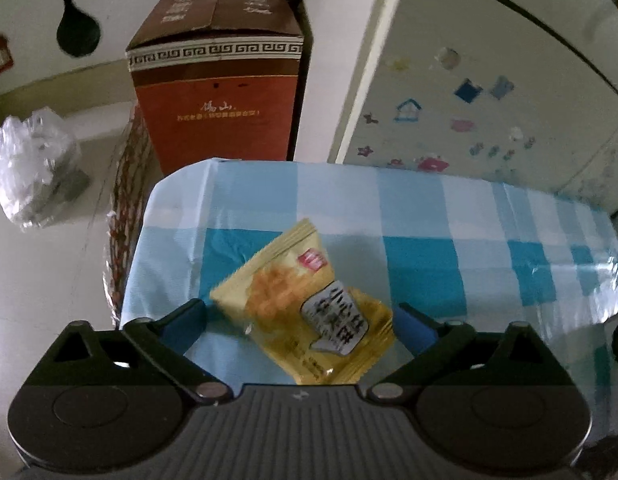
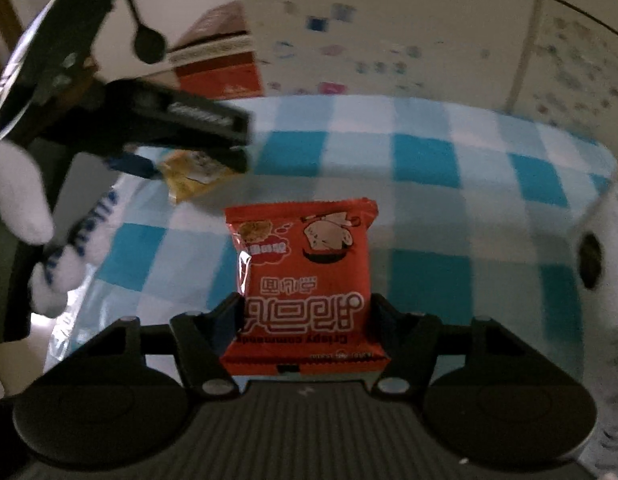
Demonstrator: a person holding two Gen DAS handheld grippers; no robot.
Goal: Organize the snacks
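A yellow snack packet point(image 1: 309, 308) sits between the blue-padded fingers of my left gripper point(image 1: 303, 316), above the blue-and-white checked tablecloth point(image 1: 429, 208). The fingers stand wide, the right one touching the packet's edge and the left one near its corner; grip is unclear. The same packet point(image 2: 193, 176) shows in the right wrist view under the left gripper point(image 2: 177, 168). My right gripper point(image 2: 305, 316) is shut on a red snack packet point(image 2: 305, 276), held upright over the cloth.
A tall brown-and-orange carton point(image 1: 217, 80) stands beyond the table's far left corner. A crumpled clear plastic bag point(image 1: 33, 164) lies on the floor at left. A white cabinet with stickers point(image 1: 469, 100) stands behind the table. A gloved hand point(image 2: 17, 192) holds the left gripper.
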